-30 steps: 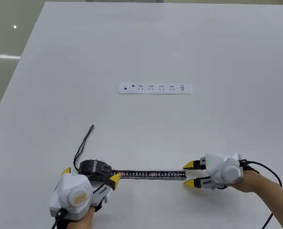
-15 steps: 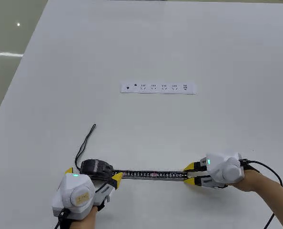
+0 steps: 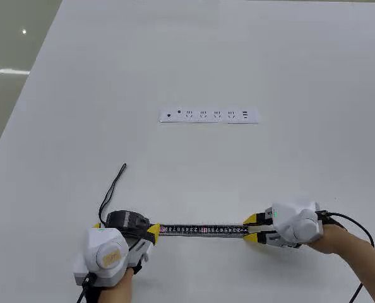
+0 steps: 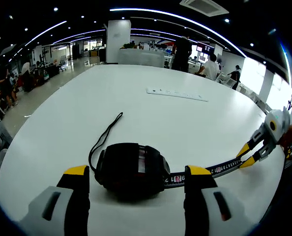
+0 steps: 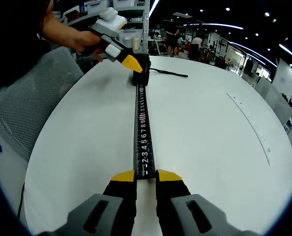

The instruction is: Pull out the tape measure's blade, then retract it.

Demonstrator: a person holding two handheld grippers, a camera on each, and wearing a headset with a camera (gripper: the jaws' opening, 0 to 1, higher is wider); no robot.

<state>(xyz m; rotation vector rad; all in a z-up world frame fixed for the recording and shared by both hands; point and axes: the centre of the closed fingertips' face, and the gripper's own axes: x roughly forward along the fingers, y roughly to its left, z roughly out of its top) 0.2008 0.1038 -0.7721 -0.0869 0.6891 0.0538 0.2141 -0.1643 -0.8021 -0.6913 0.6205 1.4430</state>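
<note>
A black tape measure case lies on the white table at the near left, its black wrist strap trailing away from me. The blade runs out to the right, flat on the table. My left gripper is open. In the left gripper view its yellow-tipped fingers straddle the case with small gaps on both sides. My right gripper is shut on the blade's end. The right gripper view shows that gripper pinching the blade by its edges.
A white power strip lies across the middle of the table, well beyond the tape. The table's left edge drops to a shiny floor. A black cable trails from the right hand. People and desks stand far behind the table.
The right gripper's jaws have narrowed from a wide gap onto the blade's end. The left gripper has edged forward around the case.
</note>
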